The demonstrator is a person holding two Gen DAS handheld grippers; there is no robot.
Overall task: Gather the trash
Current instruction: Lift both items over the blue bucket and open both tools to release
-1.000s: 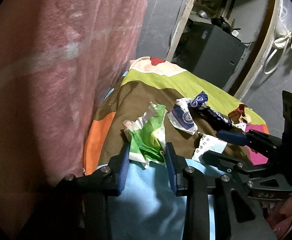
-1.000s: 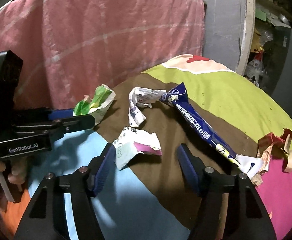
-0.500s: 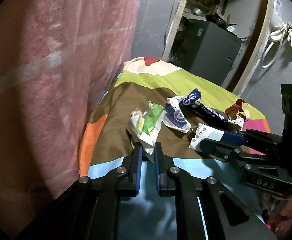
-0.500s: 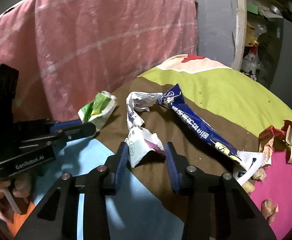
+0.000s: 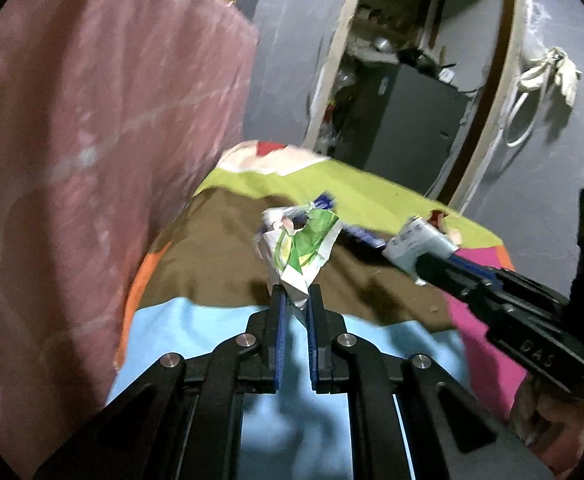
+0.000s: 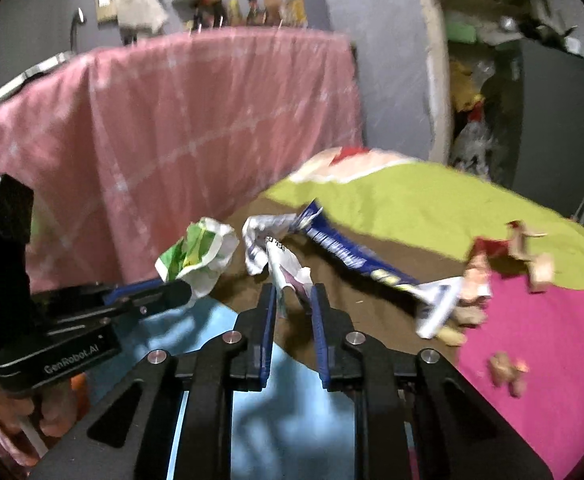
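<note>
A crumpled green-and-white wrapper (image 5: 301,246) is pinched in my left gripper (image 5: 296,300), which is shut on its lower end and holds it up off the patchwork cover (image 5: 220,248). My right gripper (image 6: 293,296) has its jaws closing on a white wrapper with a purple patch (image 6: 288,274); the pads press on it and it hangs above the cover. In the right wrist view the left gripper (image 6: 180,292) comes in from the left with the green wrapper (image 6: 196,252). In the left wrist view the right gripper (image 5: 421,268) carries the white wrapper (image 5: 415,240).
A long blue wrapper (image 6: 351,256), a crumpled white-blue wrapper (image 6: 258,236), red and tan scraps (image 6: 503,252) and small brown bits (image 6: 505,368) lie on the cover (image 6: 431,208). A pink cloth (image 6: 172,140) hangs along the left. A doorway with a dark cabinet (image 5: 403,120) lies beyond.
Both grippers went from open around their wrappers to closed on them. Each has since drawn back and up, and both wrappers have left the cover.
</note>
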